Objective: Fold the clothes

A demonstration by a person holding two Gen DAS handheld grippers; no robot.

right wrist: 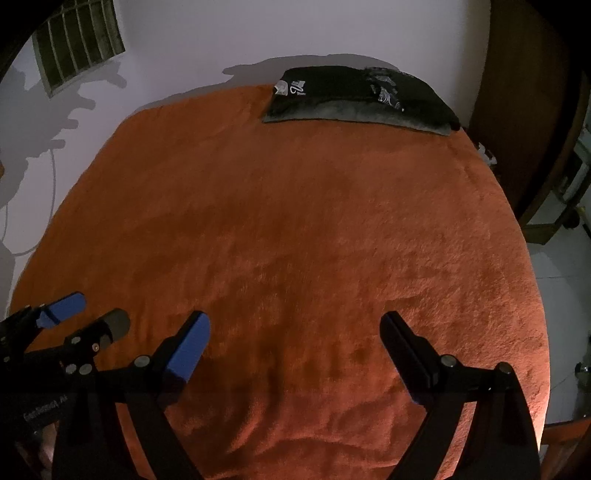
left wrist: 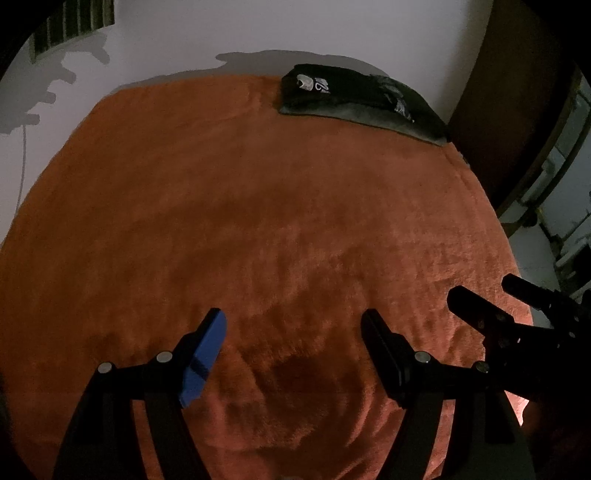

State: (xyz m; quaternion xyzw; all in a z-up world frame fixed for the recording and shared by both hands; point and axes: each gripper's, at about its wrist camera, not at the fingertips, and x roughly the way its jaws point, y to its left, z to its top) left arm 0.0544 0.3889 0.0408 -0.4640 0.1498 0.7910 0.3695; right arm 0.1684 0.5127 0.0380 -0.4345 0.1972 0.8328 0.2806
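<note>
A pile of folded dark clothes (left wrist: 364, 99) (right wrist: 364, 98), black with white prints, lies at the far right corner of an orange fleece blanket (left wrist: 258, 221) (right wrist: 288, 229) on a bed. My left gripper (left wrist: 293, 317) hovers open over the blanket's near part, nothing between its blue and black fingers. My right gripper (right wrist: 295, 319) is open wide beside it, also empty. In the left wrist view the right gripper (left wrist: 484, 291) shows at the right edge. The right wrist view has the left gripper (right wrist: 98, 308) at its left edge.
A white wall (right wrist: 258, 33) stands behind the bed, with a barred window (right wrist: 79, 40) at the upper left and a white cable (right wrist: 51, 192) hanging down. A dark wooden door (right wrist: 524, 110) and pale floor (right wrist: 561, 266) lie to the right of the bed.
</note>
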